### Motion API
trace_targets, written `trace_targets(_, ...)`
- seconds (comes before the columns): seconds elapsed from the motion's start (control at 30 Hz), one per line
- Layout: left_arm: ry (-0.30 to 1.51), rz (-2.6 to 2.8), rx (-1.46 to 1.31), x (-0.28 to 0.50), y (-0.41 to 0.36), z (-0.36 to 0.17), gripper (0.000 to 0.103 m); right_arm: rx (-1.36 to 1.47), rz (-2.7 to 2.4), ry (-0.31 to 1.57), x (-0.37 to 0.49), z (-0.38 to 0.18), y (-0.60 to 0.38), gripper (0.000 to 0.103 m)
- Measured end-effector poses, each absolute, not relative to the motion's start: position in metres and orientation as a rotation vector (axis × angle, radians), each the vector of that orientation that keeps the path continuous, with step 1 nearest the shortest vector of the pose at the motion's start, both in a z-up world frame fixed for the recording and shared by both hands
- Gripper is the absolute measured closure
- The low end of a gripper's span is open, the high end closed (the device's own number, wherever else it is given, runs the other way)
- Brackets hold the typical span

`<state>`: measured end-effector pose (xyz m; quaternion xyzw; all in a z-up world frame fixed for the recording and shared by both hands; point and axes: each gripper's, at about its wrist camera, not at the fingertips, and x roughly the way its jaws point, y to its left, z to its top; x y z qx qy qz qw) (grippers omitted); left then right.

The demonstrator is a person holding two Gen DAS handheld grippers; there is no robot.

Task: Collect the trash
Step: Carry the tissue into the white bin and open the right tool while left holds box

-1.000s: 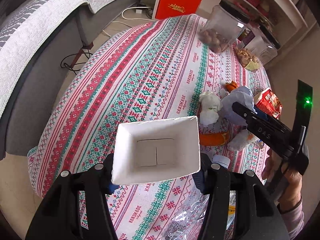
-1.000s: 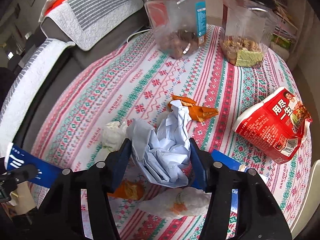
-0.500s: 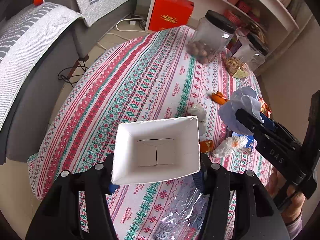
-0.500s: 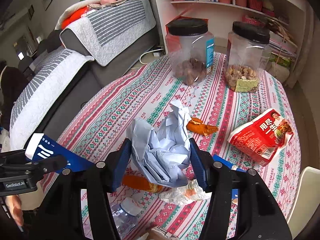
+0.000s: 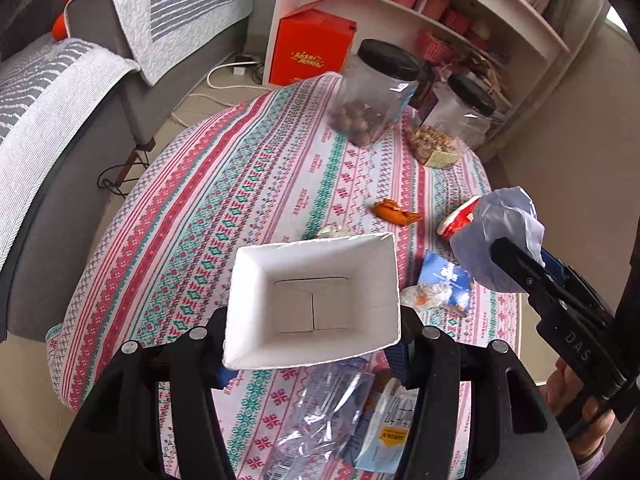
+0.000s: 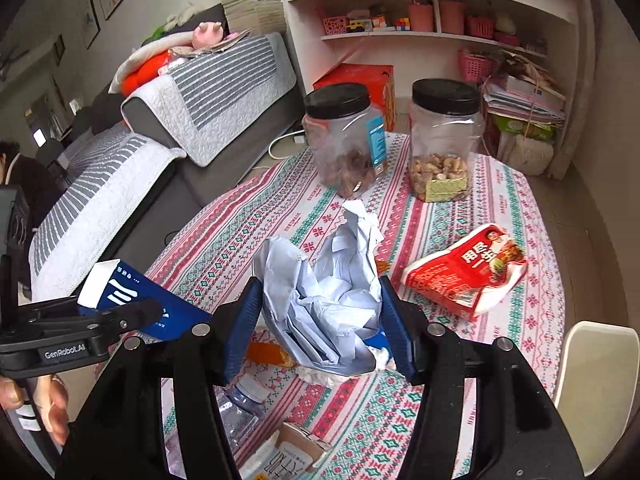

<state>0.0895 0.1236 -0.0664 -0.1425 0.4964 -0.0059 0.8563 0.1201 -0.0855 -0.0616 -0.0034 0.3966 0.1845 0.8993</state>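
Observation:
My left gripper (image 5: 312,316) is shut on a paper box (image 5: 312,300), white inside and blue outside, its open mouth facing the camera. In the right wrist view that box (image 6: 132,300) shows at the left in the left gripper (image 6: 132,312). My right gripper (image 6: 320,320) is shut on a crumpled pale blue paper wad (image 6: 332,292), held above the table; the same wad (image 5: 500,236) appears at the right of the left wrist view. On the patterned tablecloth (image 5: 220,200) lie an orange peel (image 5: 396,214), a red snack bag (image 6: 468,268), a blue-white wrapper (image 5: 444,280) and a crushed clear bottle (image 5: 320,412).
Two black-lidded clear jars (image 6: 348,136) (image 6: 444,140) of nuts stand at the table's far end. A grey sofa (image 6: 192,120) runs along the left. White shelves (image 6: 432,20) and a red box (image 5: 312,52) stand behind the table. A cream chair back (image 6: 592,380) is at the right.
Both grippers have risen away from the table with their loads still held. The table litter now looks smaller and lower, and more of the shelves and sofa shows.

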Motion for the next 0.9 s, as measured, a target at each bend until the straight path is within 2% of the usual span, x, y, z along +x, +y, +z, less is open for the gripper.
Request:
trace_targets(0.37, 0.991, -0.093, -0.273, 0.093, 0.081, -0.048, 0.047, 0.023, 0.271, 0.774, 0.104, -0.044, -0.142, 0.047)
trace_targets(0.9, 1.007, -0.202, -0.221, 0.097, 0.012, -0.052, 0.047, 0.091, 0.001, 0.769, 0.086, -0.031, -0.253, 0.046)
